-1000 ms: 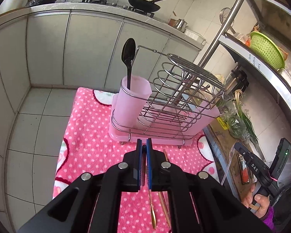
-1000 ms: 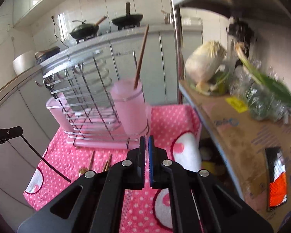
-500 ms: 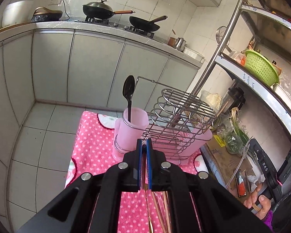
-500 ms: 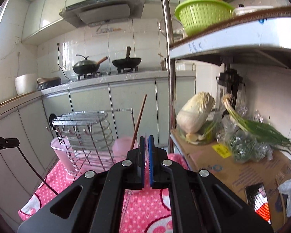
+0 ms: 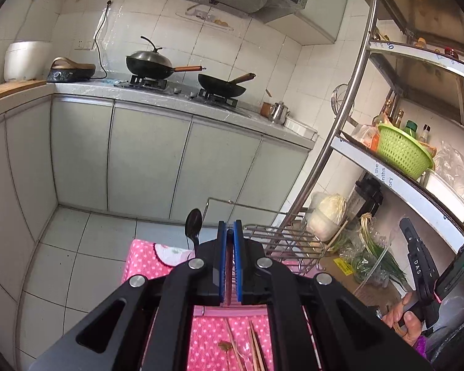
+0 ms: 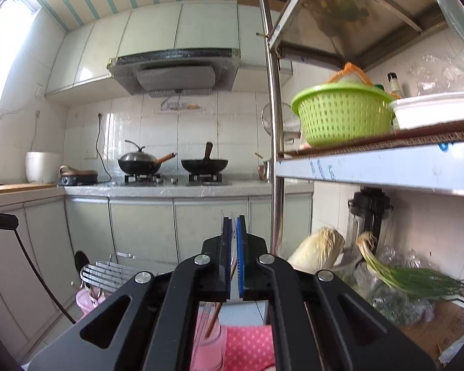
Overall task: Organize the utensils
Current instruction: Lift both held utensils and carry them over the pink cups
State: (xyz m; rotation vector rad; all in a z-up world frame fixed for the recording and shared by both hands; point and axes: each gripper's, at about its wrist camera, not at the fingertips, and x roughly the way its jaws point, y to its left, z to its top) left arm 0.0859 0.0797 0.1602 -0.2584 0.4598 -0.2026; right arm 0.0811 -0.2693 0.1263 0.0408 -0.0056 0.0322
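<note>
My left gripper [image 5: 229,232] is shut and empty, raised well above the pink dotted cloth [image 5: 142,259]. A black spoon [image 5: 193,225] stands upright just left of its fingers; its cup is hidden. The wire rack [image 5: 281,238] shows to the right. Chopsticks and a gold utensil [image 5: 247,349] lie on the cloth below the fingers. My right gripper [image 6: 232,225] is shut and empty, also held high. Under it a brown chopstick [image 6: 215,318] stands in a pink cup [image 6: 212,352]. The wire rack [image 6: 108,272] lies to the lower left.
A metal shelf post [image 6: 275,154] stands close right of the right gripper. A shelf holds a green basket [image 6: 343,114], cabbage [image 6: 318,253] and green onions [image 6: 417,281]. A counter with two woks [image 5: 182,74] stands behind. A hand holds the other gripper [image 5: 423,275] at the right.
Both grippers have risen and tilted upward, away from the rack and cups. The table has dropped to the bottom of both views. Both stay shut.
</note>
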